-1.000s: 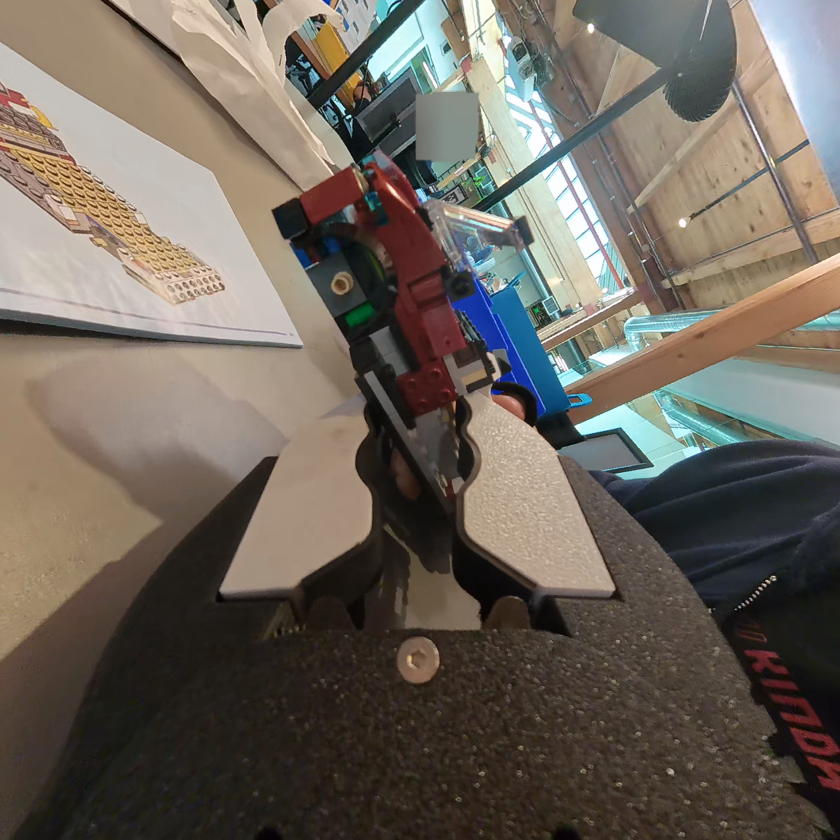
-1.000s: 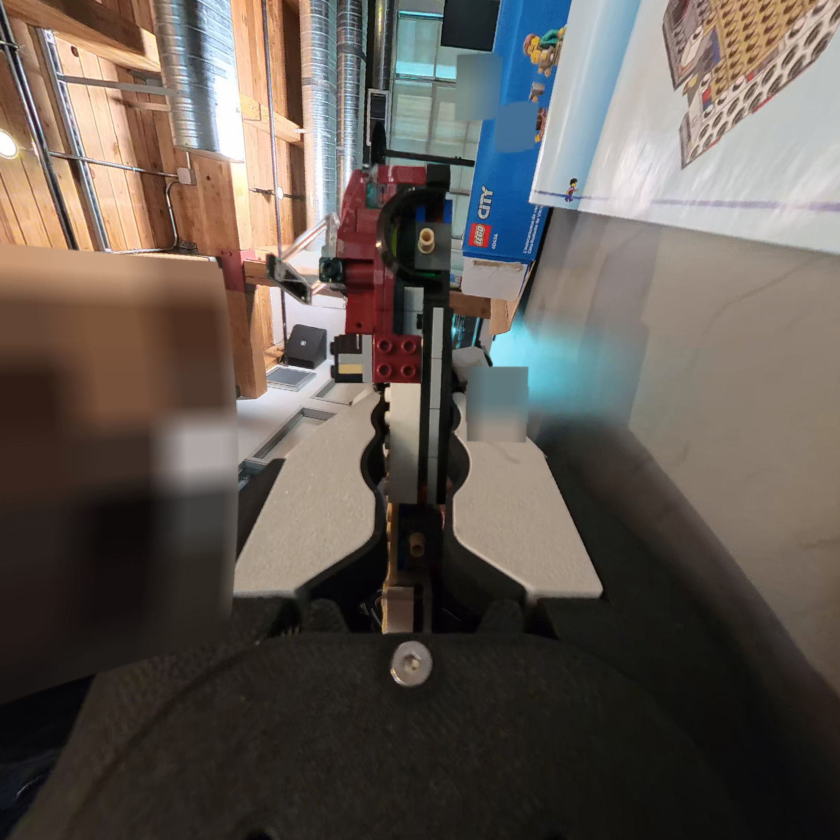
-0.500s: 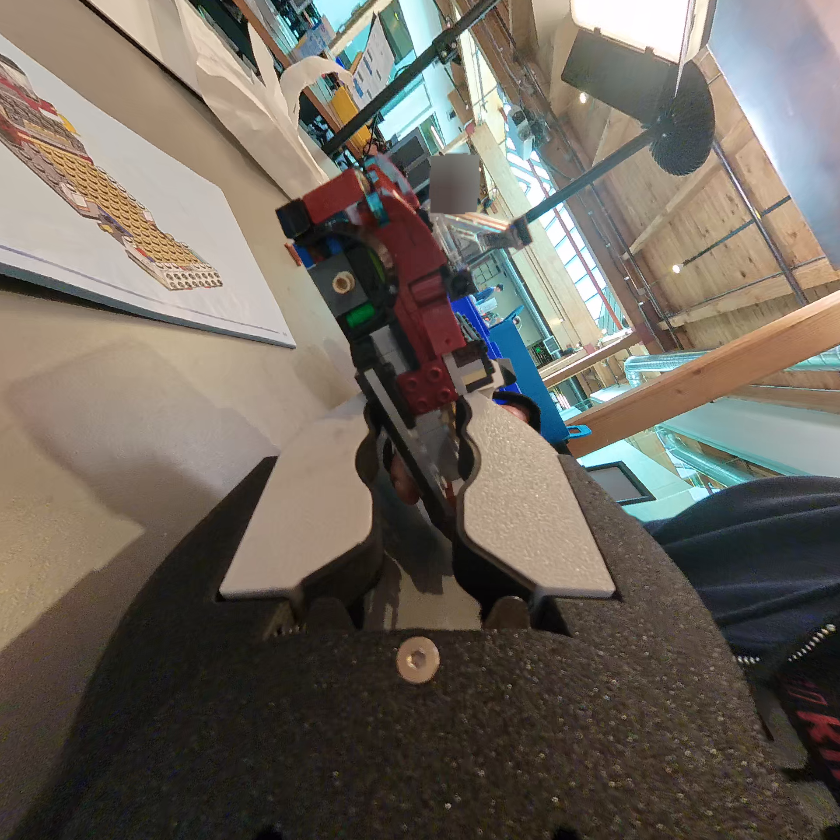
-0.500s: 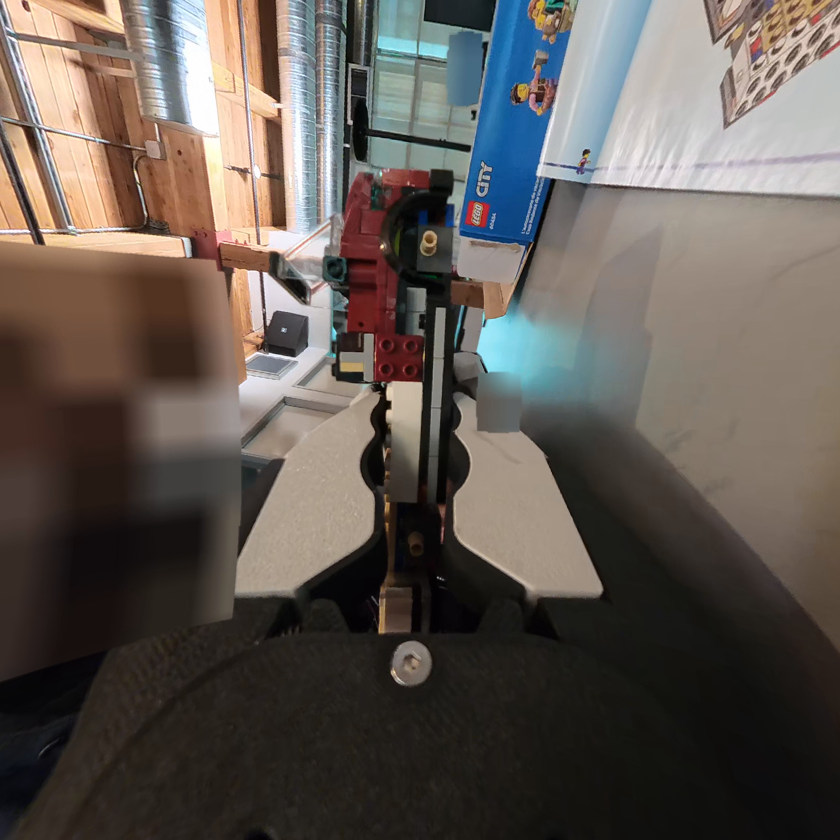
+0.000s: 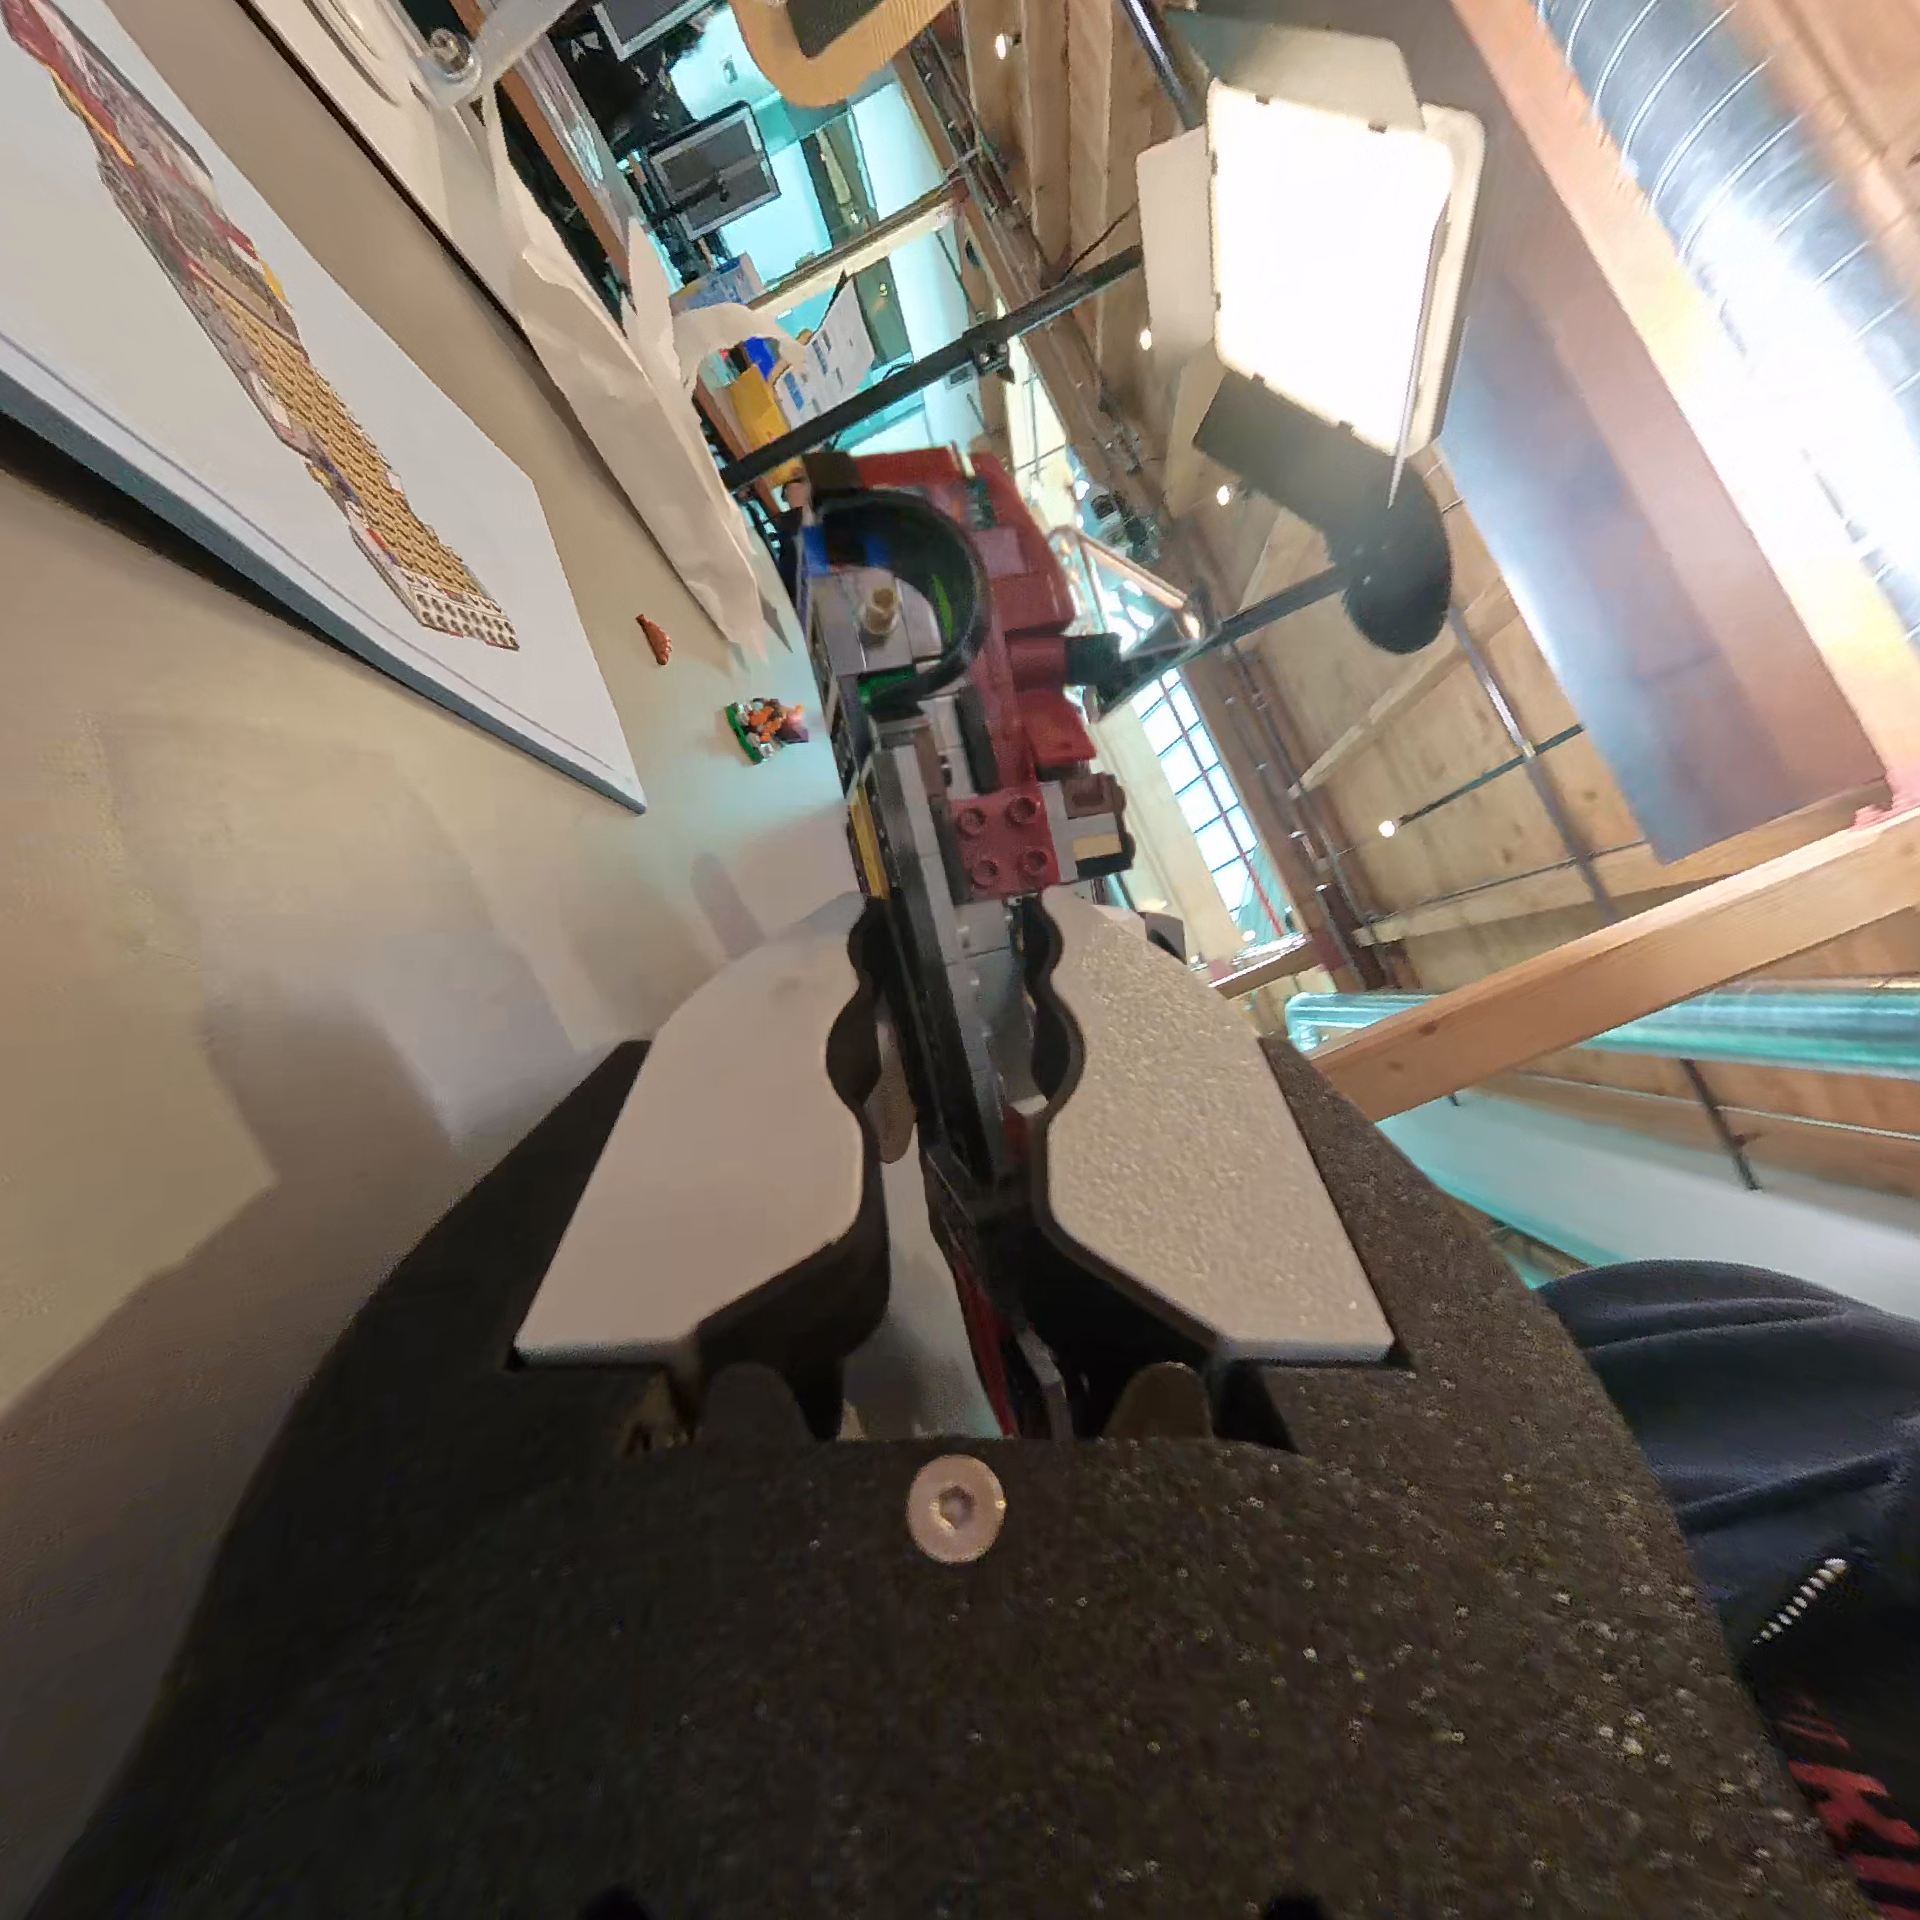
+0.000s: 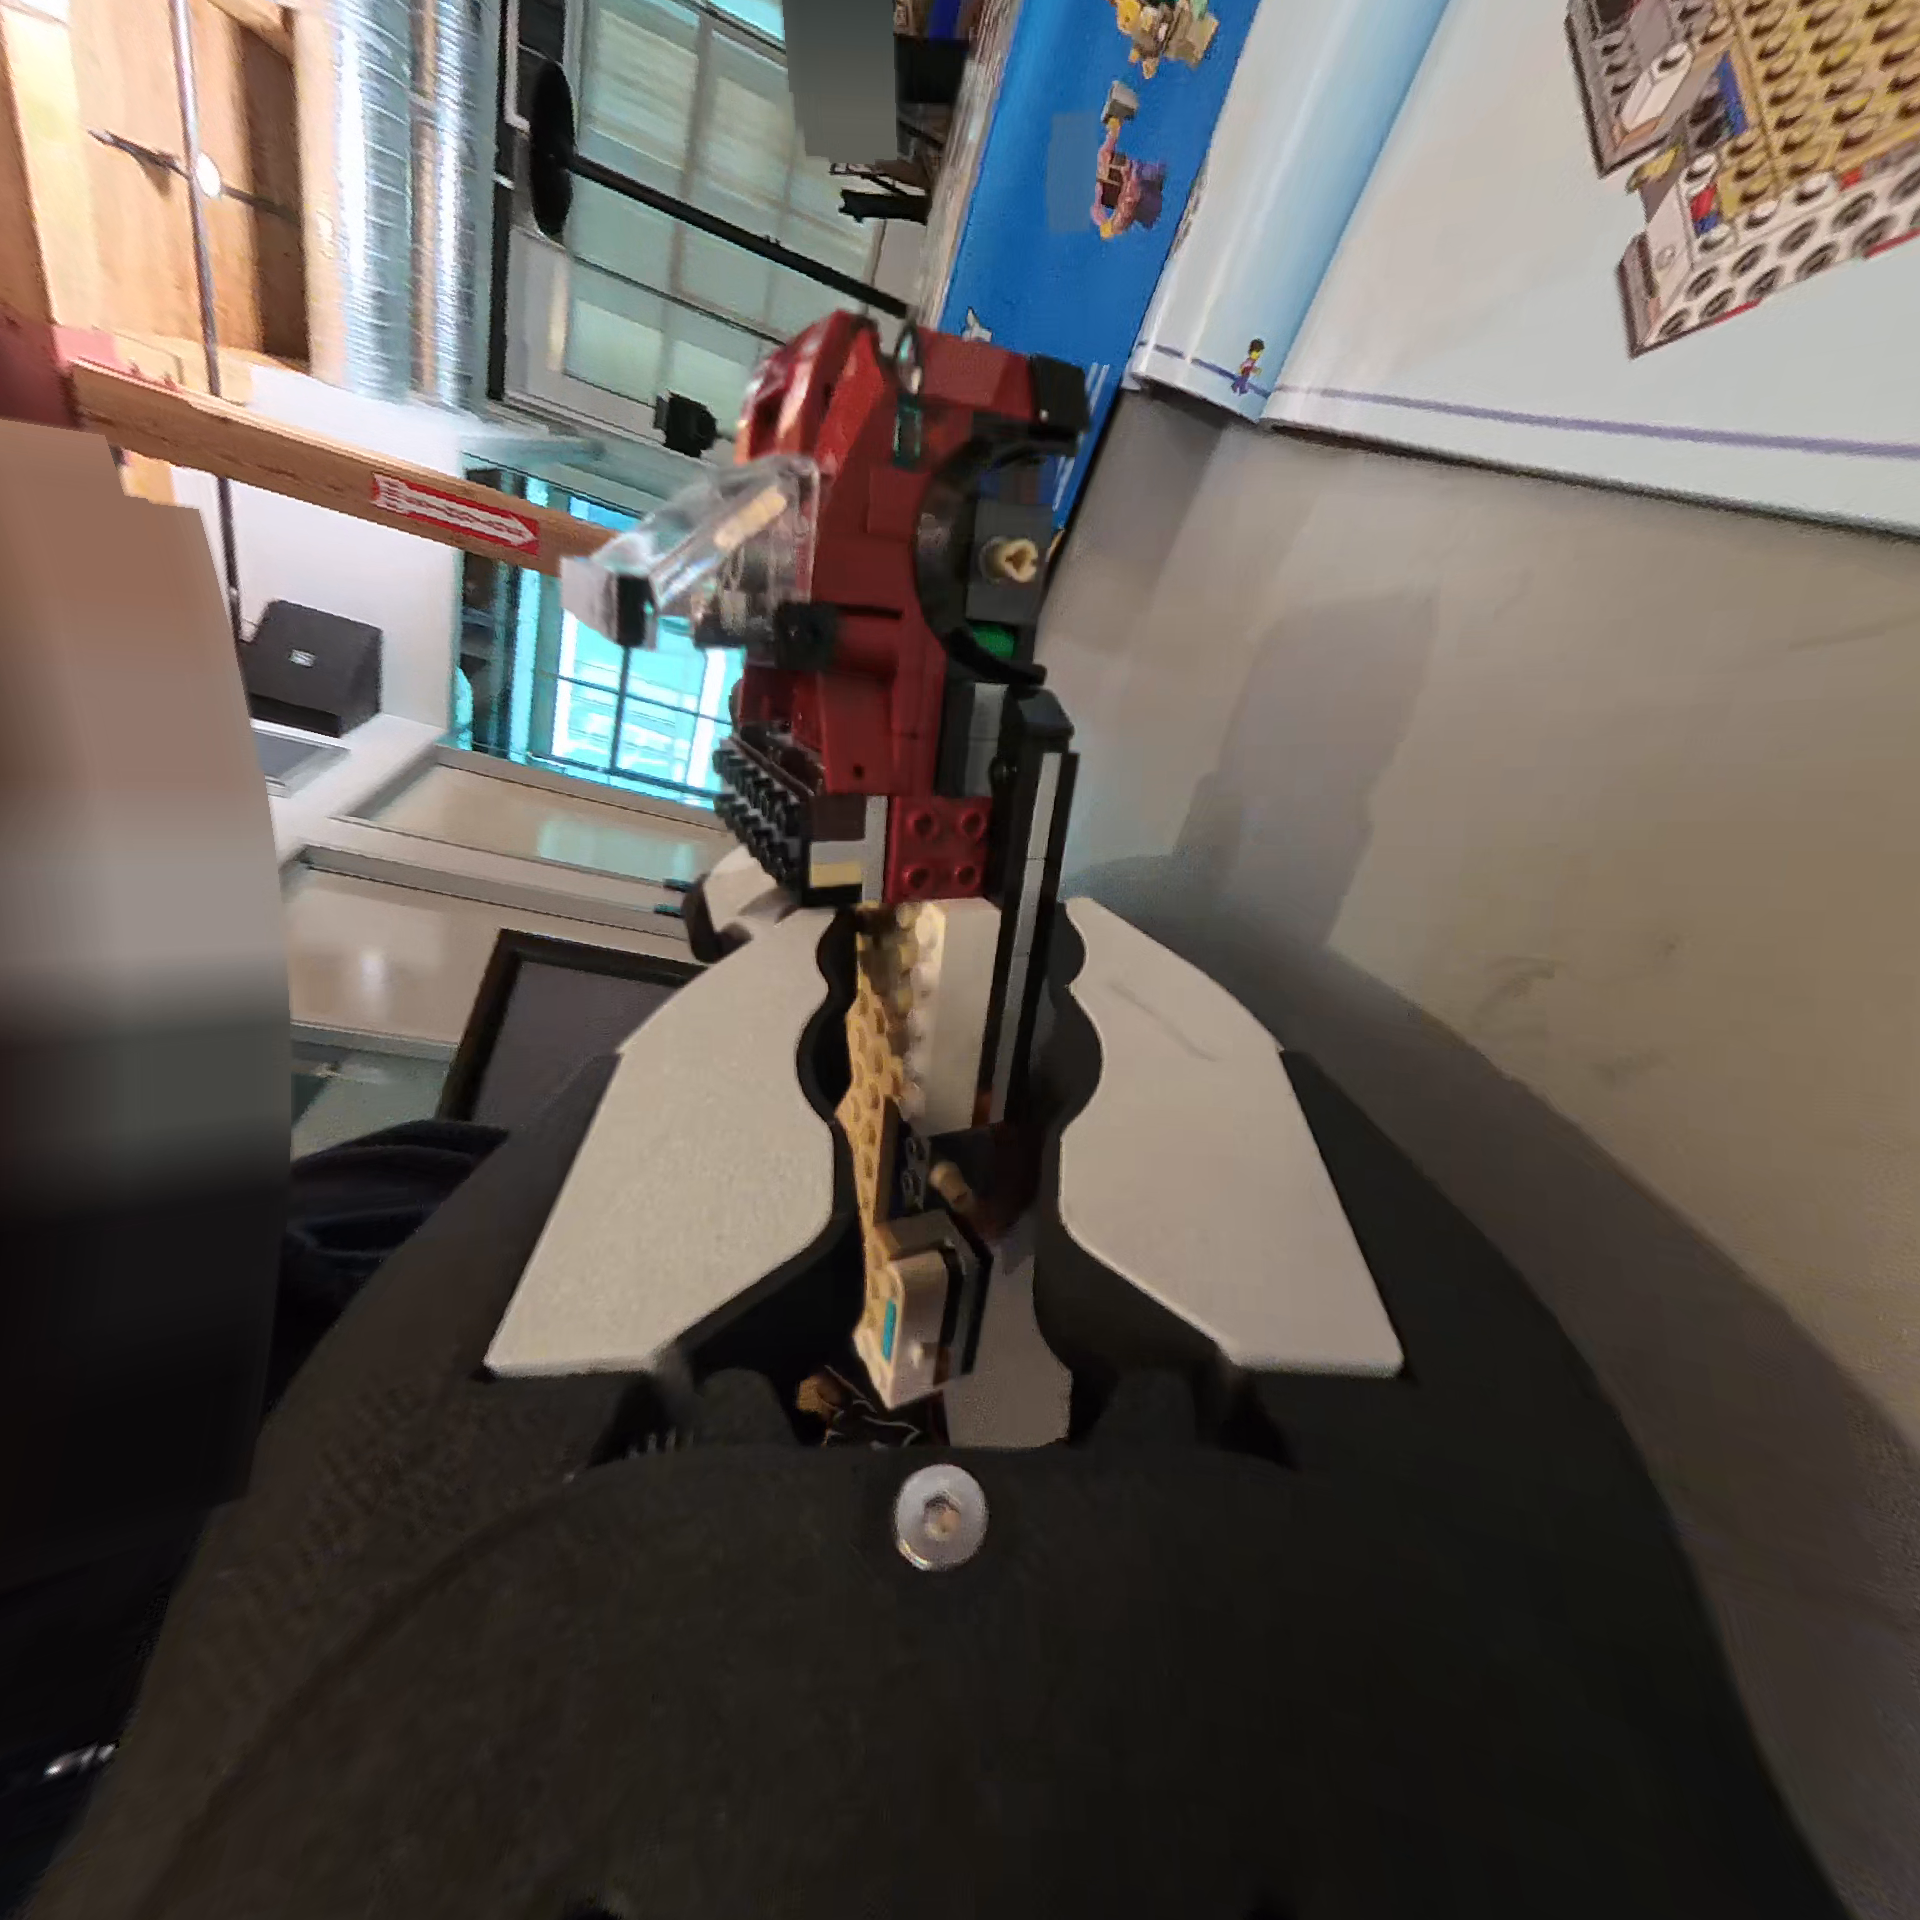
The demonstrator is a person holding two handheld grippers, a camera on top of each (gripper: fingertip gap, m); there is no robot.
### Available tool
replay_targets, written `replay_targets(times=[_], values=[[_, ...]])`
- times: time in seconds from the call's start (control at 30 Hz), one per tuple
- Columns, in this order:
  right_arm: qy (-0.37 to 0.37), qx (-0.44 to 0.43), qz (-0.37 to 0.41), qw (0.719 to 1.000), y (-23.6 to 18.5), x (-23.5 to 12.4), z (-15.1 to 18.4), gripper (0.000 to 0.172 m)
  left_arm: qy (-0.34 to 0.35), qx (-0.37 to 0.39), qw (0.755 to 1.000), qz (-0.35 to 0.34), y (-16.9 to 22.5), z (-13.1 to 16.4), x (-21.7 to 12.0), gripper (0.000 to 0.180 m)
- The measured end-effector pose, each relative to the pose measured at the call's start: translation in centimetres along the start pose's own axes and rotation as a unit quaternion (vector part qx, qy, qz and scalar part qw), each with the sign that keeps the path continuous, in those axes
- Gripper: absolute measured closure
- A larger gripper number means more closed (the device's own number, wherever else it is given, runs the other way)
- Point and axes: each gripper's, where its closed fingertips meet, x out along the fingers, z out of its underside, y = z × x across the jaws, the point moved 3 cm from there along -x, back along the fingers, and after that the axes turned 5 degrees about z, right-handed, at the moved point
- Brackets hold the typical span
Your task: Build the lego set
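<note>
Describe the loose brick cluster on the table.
Find the white instruction sheet on the beige table. Past its corner, beside the dark red brick model, sits the cluster: green base with orange bits on top, unlike the plain brown piece nearby.

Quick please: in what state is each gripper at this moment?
Left gripper: closed on the dark red and black toy brick model.
Right gripper: open; model stands between its fingers, gaps visible.

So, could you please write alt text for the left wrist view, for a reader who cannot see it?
The left gripper clamps the near end of a dark-red, black and grey brick model, which sticks out past its fingertips. Left of it in the picture, an open booklet lies on the beige table; a lit lamp glows at the upper right.
</note>
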Motion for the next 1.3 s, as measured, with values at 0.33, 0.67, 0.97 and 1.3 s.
replay_targets(times=[0.33,0.67,0.97,1.3], values=[[0.011,-0.09,0.102,0.991,-0.5,-1.3,-0.5,0.123,0.046,0.009,0.998,-0.033,-0.3,-1.0,-1.1,0.157],[0.04,-0.237,0.258,0.936,-4.4,1.7,-2.5,0.089,0.154,0.166,0.96,-0.163,0.1,-1.7,-1.4,0.157],[0.028,-0.247,0.266,0.931,-6.0,3.0,-3.2,0.087,0.157,0.256,0.933,-0.199,1.1,-1.8,-2.2,0.157],[0.006,-0.241,0.281,0.929,-5.7,3.2,-3.2,0.093,0.157,0.291,0.921,-0.205,1.7,-1.8,-2.4,0.157]])
